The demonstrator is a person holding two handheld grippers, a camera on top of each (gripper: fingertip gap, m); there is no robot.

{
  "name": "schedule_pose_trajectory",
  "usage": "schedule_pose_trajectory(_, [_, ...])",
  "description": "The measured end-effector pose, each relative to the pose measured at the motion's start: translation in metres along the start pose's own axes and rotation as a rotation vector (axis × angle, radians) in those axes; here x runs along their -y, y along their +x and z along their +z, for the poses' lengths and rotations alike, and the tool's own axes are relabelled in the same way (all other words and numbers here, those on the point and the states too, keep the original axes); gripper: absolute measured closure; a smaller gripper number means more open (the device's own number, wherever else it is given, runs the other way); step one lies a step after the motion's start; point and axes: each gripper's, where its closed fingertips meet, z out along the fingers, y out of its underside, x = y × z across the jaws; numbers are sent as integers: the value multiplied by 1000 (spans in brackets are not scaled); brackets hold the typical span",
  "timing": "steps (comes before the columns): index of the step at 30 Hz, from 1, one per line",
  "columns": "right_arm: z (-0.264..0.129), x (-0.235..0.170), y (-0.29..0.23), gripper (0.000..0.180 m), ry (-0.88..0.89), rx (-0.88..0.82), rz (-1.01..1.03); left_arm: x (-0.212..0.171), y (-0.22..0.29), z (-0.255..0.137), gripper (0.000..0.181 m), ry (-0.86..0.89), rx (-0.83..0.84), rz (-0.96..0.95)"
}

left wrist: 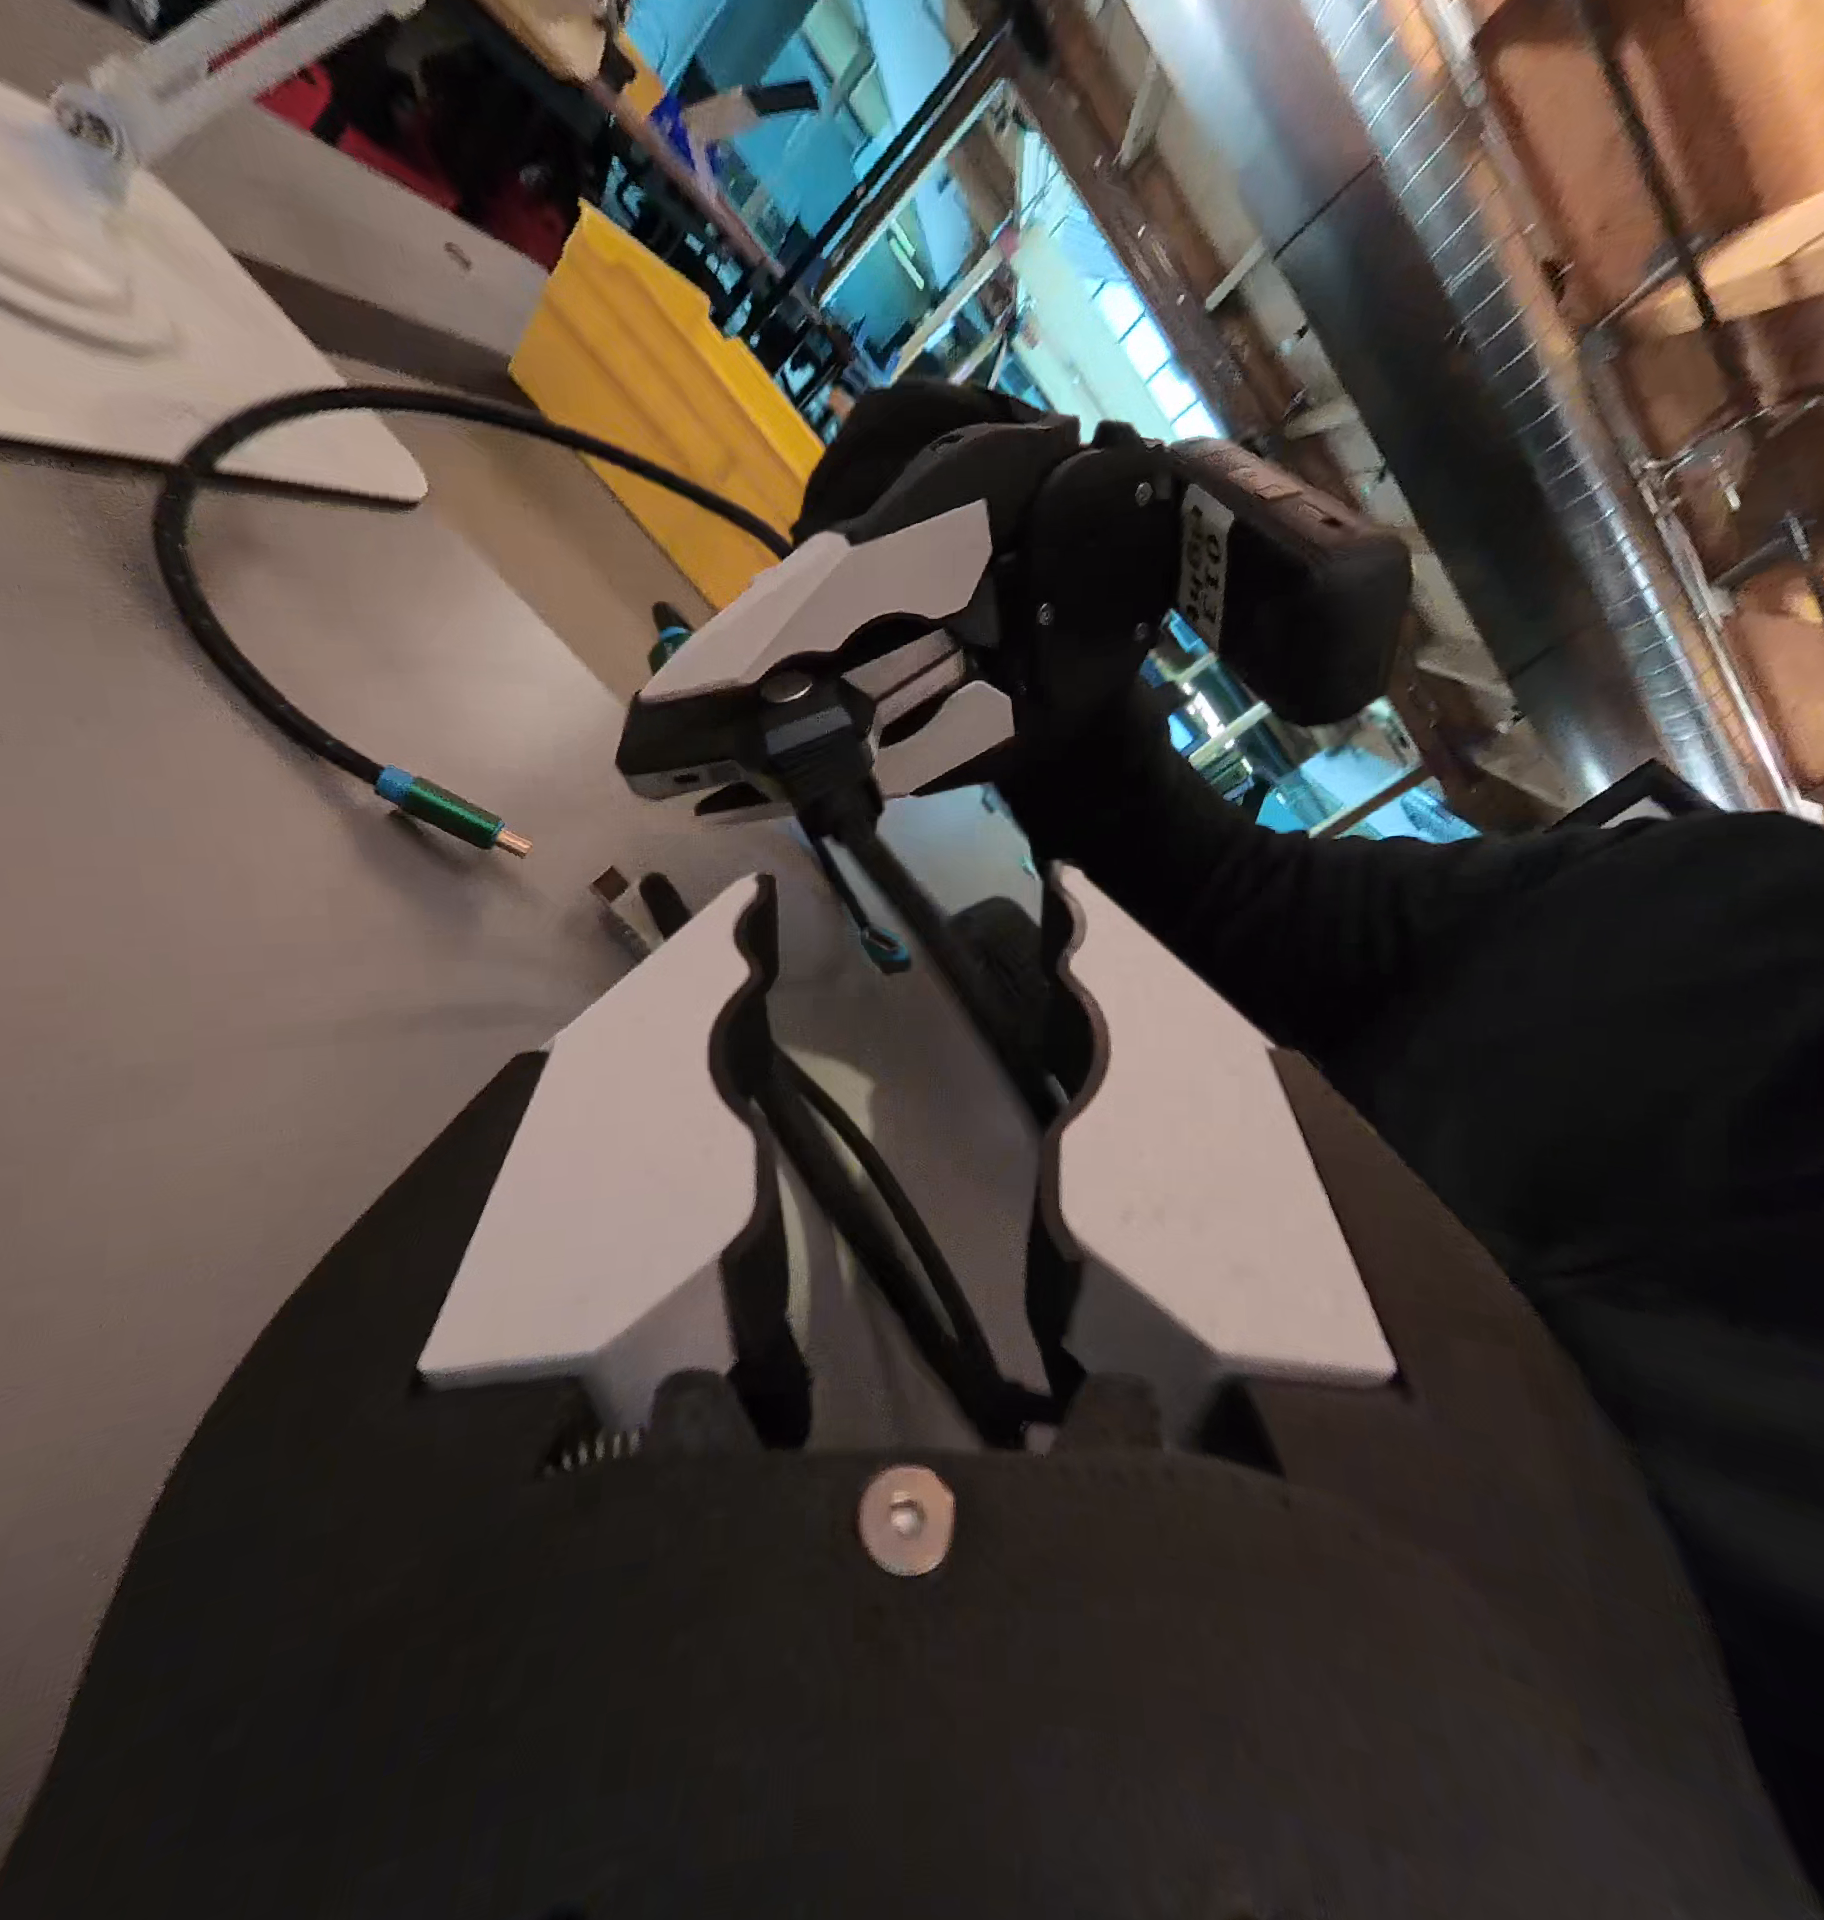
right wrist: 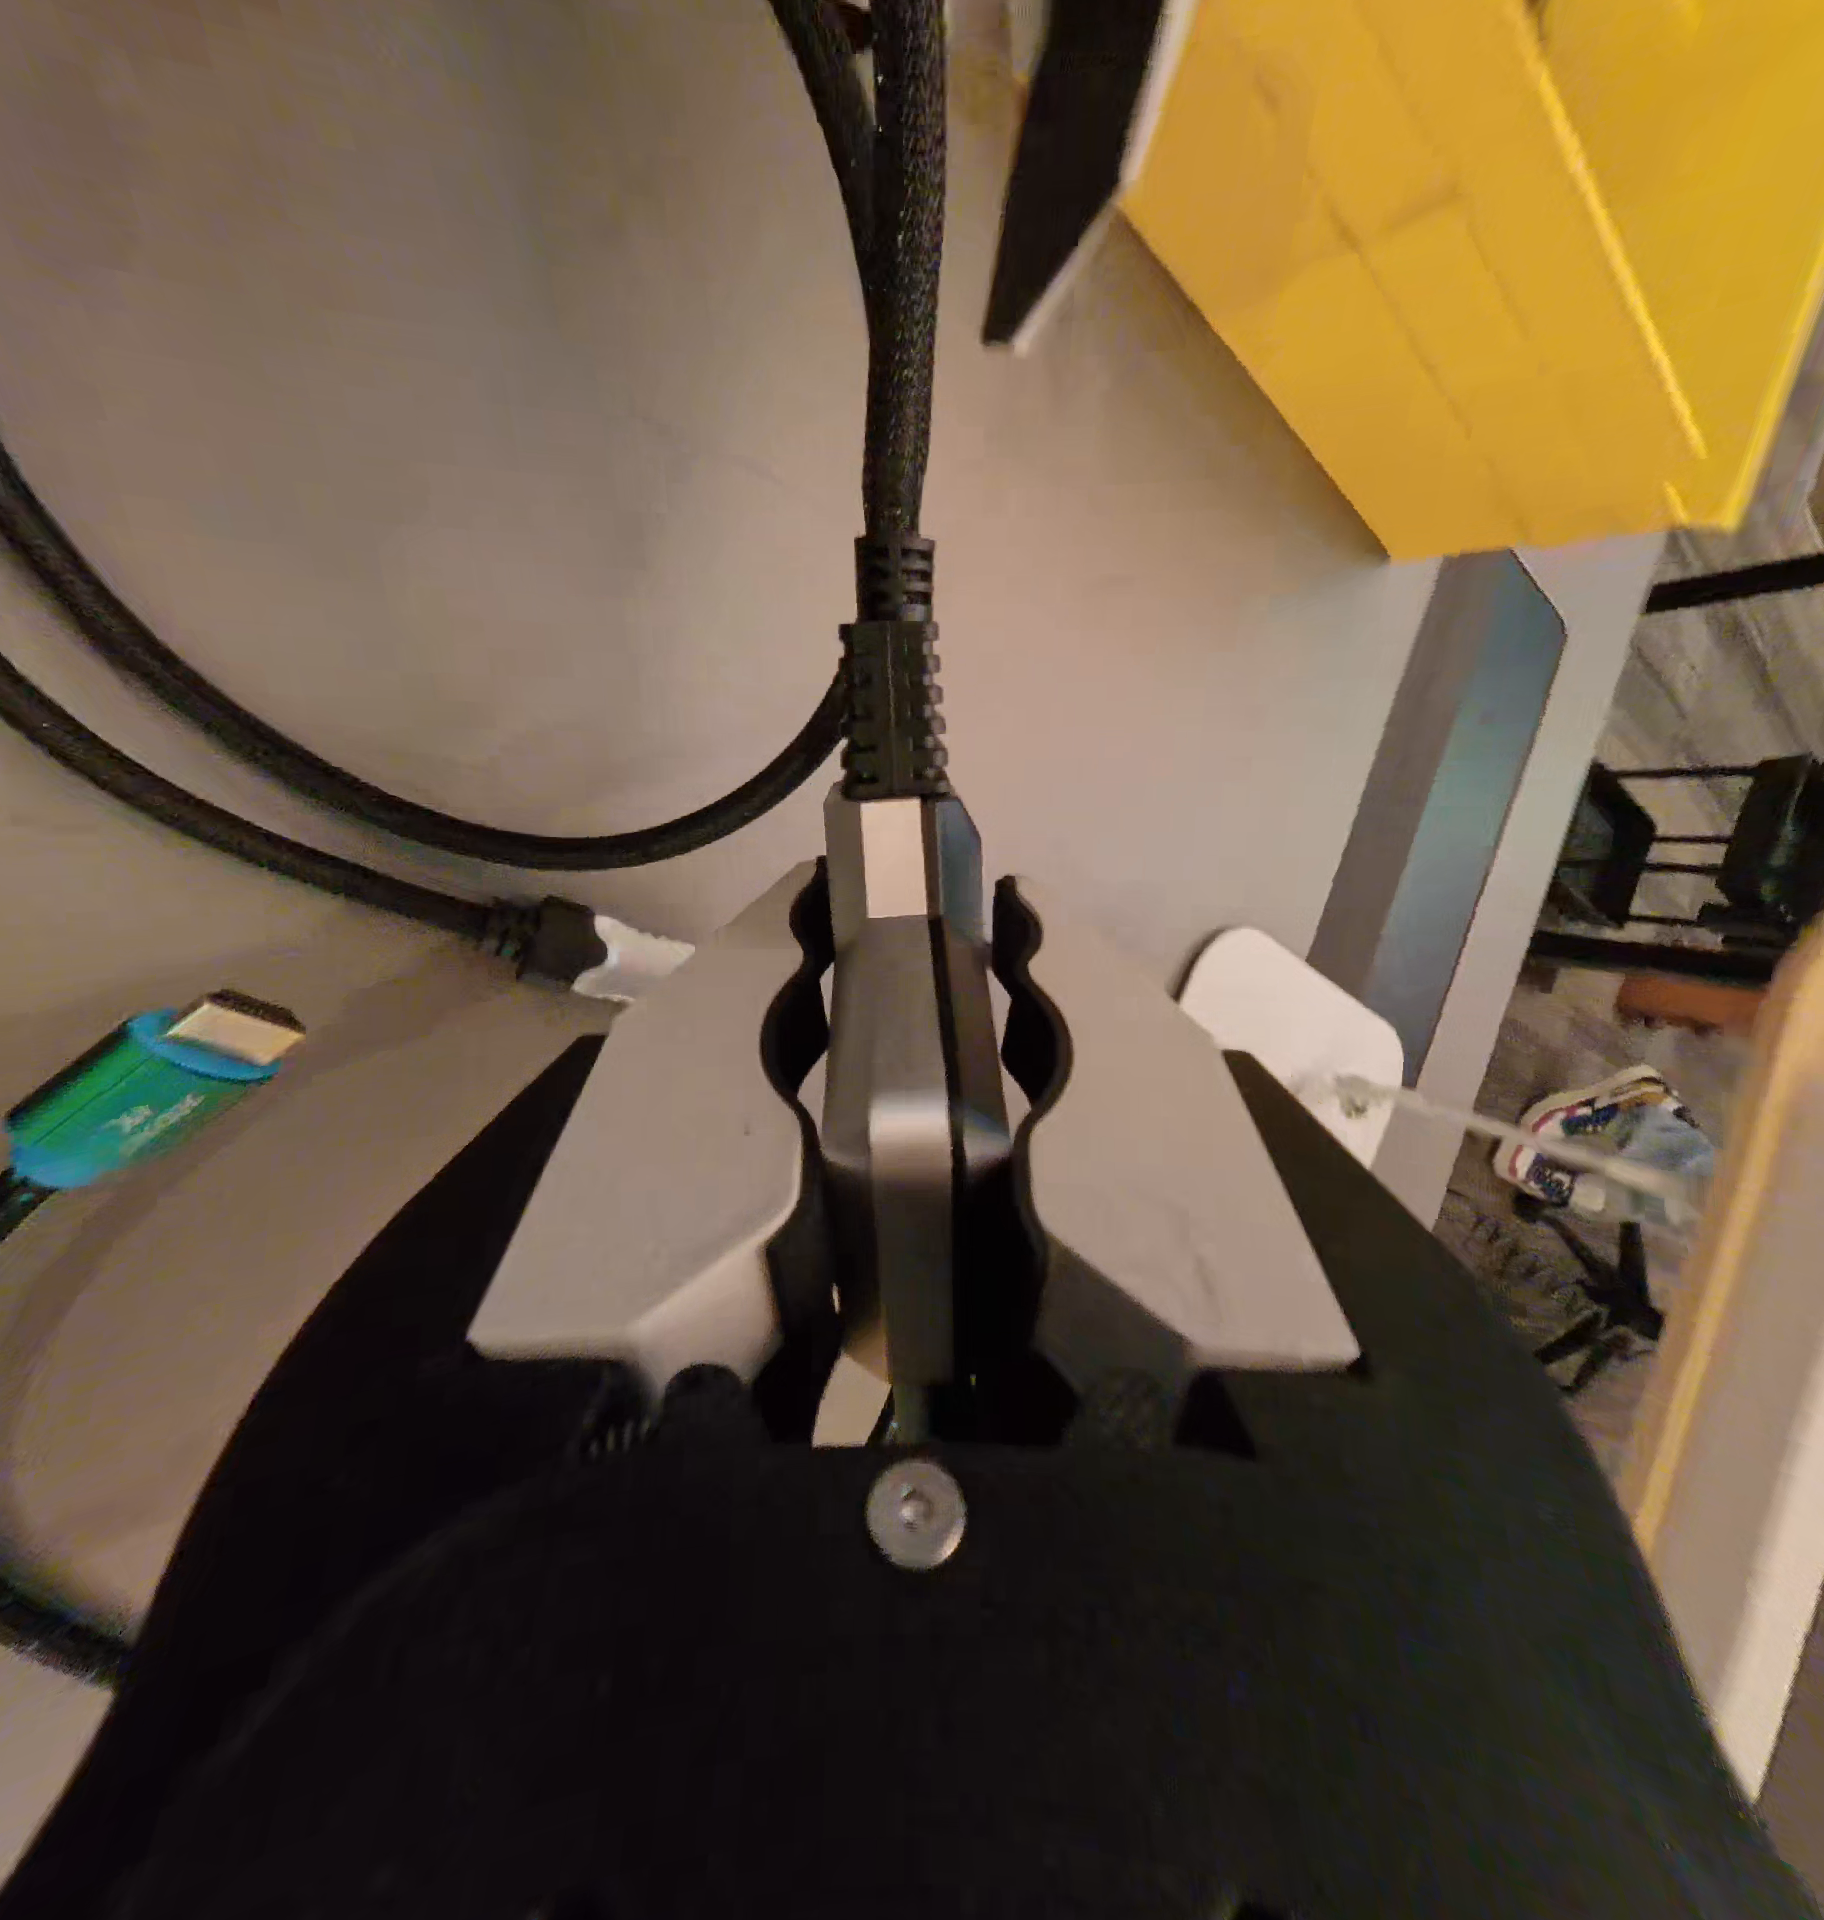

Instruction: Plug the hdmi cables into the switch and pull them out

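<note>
Two grippers are in my hands, and each one has a different job; my right gripper (right wrist: 913,935) is squeezed tight on the switch (right wrist: 913,1132), a flat grey box that sits edge-up between the two fingers. One black cable (right wrist: 903,416) is plugged into the far end of the switch, with its ribbed plug (right wrist: 892,707) pushed in; the cable runs up and away from the switch over the grey table (right wrist: 420,312). My left gripper (left wrist: 913,904) sits just below the switch in the left wrist view; its fingers are partly apart and grip nothing, and black cables (left wrist: 887,1236) pass loose through the gap. Left of the switch lies the green and blue plug (left wrist: 440,808) of another cable, flat on the table with its metal tip bare; its black cord (left wrist: 253,665) curls round in a loop. Between that plug and the switch lies one more plug (right wrist: 575,951), dark with a pale end, though it is blurry and I cannot be sure of its kind. Behind the switch stands a yellow bin (left wrist: 659,405); a white pad (left wrist: 108,343) lies on the table, far to the left of it.
</note>
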Motion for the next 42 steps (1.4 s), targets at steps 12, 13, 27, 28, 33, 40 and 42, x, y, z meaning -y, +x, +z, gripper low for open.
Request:
schedule_pose_trajectory(12, [-90,-33,24,151,92,-140,242,26,30,-15,134,155,-148,48])
schedule_pose_trajectory(13, [-98,-36,28,151,104,-156,264,25,28,-15,134,147,-138,53])
schedule_pose_trajectory(27, [-233,-80,90,151,228,-400,580,-35,4,29,135,-92,-74,40])
schedule_pose_trajectory(28, [-244,-84,95,151,237,-422,598,-39,2,31,135,-104,-65,42])
schedule_pose_trajectory(33, [-312,-114,120,151,298,-564,718,-53,-7,36,134,-152,-31,54])
schedule_pose_trajectory(40, [-399,-188,146,150,469,-767,990,-64,-17,40,134,-180,-24,27])
schedule_pose_trajectory(42, [-418,-213,149,151,533,-833,1065,-63,-17,40,134,-177,-21,25])
